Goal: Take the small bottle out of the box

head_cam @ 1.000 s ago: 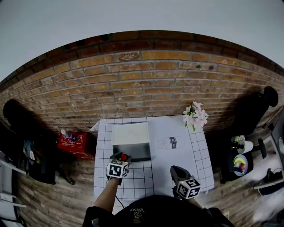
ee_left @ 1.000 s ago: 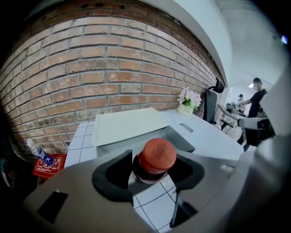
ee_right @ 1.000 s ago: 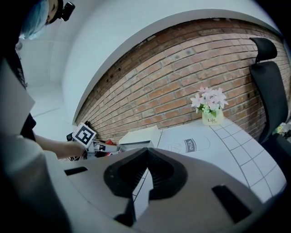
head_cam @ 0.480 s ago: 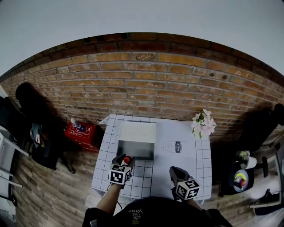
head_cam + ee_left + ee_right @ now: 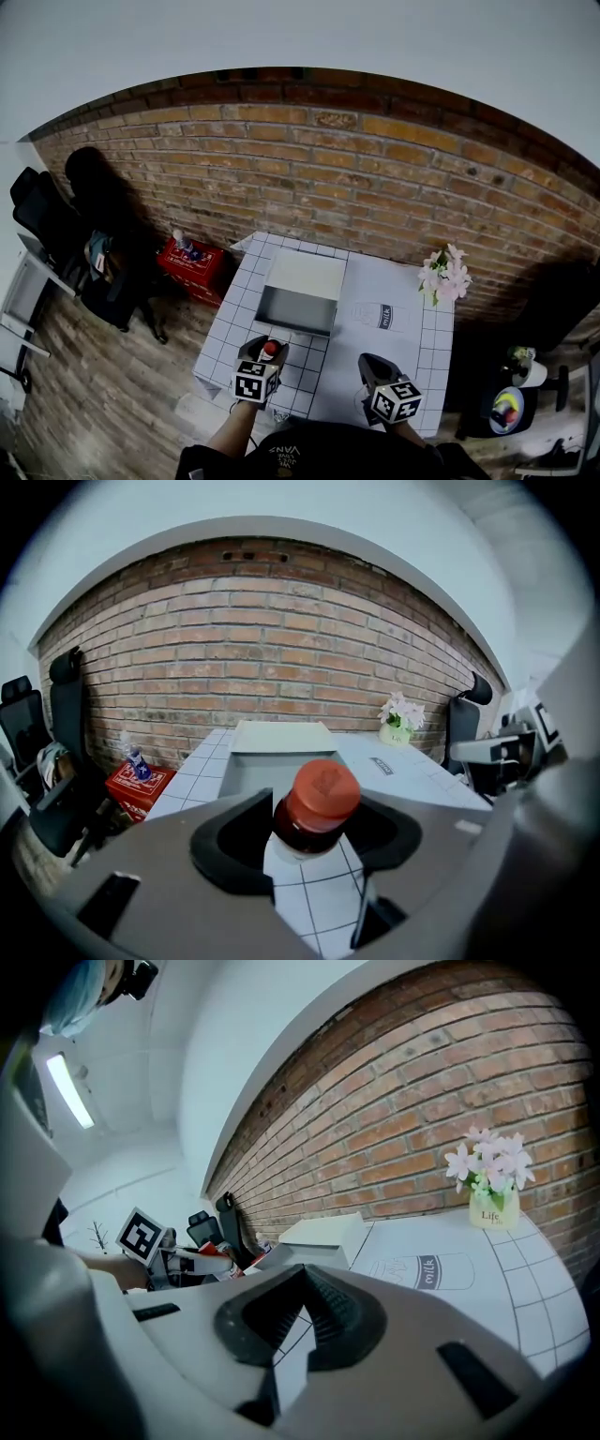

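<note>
While the left gripper [image 5: 316, 808] clasps one small bottle [image 5: 320, 792], one box [image 5: 296, 323] stands beyond.

the head view looks steeply down on the white gridded table [image 5: 230, 323]. both gripper views sit low over it, facing the red brick wall [image 5: 309, 178]; all 3 share the open grey box [image 5: 295, 314].

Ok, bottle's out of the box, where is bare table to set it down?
Free: the white mat between the box and the flowers, and the checkered strip in front of the box. Crowded only at the box and the flower corner.
</note>
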A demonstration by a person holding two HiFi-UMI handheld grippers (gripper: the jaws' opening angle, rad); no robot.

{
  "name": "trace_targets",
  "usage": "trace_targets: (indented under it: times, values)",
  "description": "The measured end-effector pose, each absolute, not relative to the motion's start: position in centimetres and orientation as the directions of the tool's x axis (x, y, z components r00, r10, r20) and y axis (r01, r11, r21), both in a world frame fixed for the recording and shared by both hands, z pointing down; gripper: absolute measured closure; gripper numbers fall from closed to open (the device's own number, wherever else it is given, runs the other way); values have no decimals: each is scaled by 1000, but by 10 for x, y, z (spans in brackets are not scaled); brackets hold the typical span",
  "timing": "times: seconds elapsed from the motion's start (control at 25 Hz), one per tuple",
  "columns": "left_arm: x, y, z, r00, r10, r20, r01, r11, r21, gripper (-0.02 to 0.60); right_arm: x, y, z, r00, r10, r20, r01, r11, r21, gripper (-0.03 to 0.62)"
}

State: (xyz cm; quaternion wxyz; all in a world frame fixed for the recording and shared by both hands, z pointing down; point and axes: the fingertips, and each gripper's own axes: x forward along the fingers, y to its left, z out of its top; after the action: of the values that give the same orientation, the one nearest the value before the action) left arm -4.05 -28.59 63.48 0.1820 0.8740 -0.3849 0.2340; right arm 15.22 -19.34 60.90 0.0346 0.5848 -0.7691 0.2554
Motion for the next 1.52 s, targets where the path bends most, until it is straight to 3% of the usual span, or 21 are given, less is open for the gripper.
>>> trace_targets:
  times: [0.76, 1.52]
  values:
    - [-55, -186, 637, 435, -736, 518, -895, -414, 164, 353, 153, -168, 617, -514, -776, 365, -850, 404, -339, 595]
    - [-89, -124, 622, 489, -727, 483, -870, -448, 207, 353, 100, -134, 609, -484, -797, 360, -866, 379, -326, 595]
